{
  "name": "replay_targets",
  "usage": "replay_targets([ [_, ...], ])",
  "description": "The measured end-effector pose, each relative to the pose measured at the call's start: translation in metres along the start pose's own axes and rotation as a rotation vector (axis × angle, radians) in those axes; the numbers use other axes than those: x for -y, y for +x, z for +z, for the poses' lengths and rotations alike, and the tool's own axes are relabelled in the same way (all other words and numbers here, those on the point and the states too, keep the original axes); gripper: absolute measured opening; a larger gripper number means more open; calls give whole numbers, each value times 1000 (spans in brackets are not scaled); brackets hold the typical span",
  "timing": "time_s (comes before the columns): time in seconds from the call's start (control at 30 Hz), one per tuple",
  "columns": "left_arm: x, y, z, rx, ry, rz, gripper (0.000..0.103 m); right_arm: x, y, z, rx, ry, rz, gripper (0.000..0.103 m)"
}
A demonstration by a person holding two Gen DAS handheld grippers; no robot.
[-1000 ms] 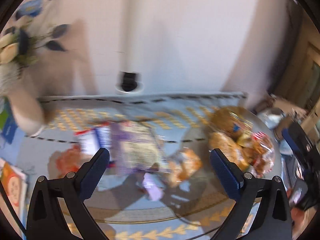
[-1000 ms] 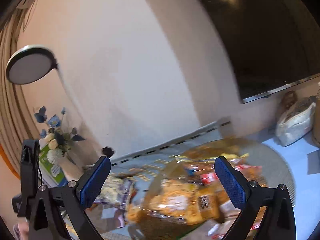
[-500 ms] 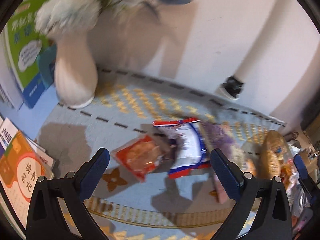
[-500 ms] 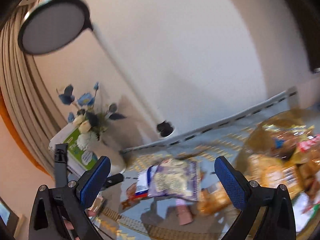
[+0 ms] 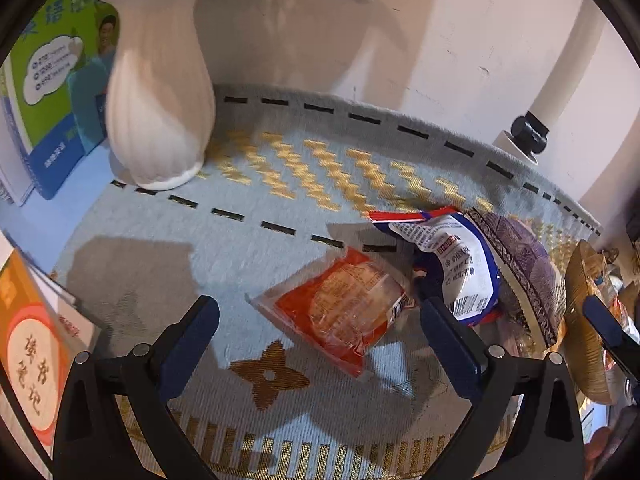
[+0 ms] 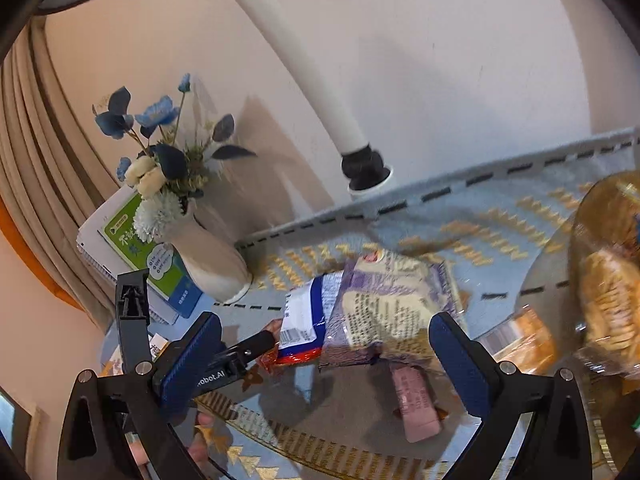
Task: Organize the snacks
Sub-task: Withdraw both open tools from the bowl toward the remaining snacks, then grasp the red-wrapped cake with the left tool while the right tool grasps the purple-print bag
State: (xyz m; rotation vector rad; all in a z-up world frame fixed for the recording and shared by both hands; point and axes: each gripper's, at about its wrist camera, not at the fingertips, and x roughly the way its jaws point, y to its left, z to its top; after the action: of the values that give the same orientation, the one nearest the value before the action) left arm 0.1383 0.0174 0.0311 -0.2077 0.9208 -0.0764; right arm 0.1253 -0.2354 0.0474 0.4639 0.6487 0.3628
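Note:
A red snack packet (image 5: 340,312) lies on the patterned table runner (image 5: 248,200), between the spread fingers of my left gripper (image 5: 320,320), which is open and low over it. A white-and-blue bag (image 5: 456,264) and a purple bag (image 5: 524,264) lie just right of it. In the right wrist view my right gripper (image 6: 328,356) is open above the purple bag (image 6: 384,304), the white-and-blue bag (image 6: 308,316) and a small pink packet (image 6: 416,404). The left gripper's body (image 6: 224,364) shows at lower left. A woven basket (image 6: 600,280) of snacks sits at the right.
A white vase (image 5: 156,92) with blue flowers (image 6: 156,136) stands at the back left beside green books (image 5: 44,80). An orange book (image 5: 28,352) lies at the left edge. A white lamp pole (image 6: 304,60) rises by the wall. A person's fingers (image 6: 204,436) hold the left tool.
My left gripper swung left and came down close over the red packet. My right gripper turned left from the basket toward the loose bags. Both stayed open.

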Motion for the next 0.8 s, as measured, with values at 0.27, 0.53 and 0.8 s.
replay_targets([
  [0.27,11,21,-7,29,66,-1,101,-1,35,7,29,-42,-100,103],
  [0.53,25,42,-8,-28,130,133,102,30,60,-12,92,9,-116,103],
  [0.8,34,45,-9,-40,157,166,103,29,62,-13,83,3,-129,103],
])
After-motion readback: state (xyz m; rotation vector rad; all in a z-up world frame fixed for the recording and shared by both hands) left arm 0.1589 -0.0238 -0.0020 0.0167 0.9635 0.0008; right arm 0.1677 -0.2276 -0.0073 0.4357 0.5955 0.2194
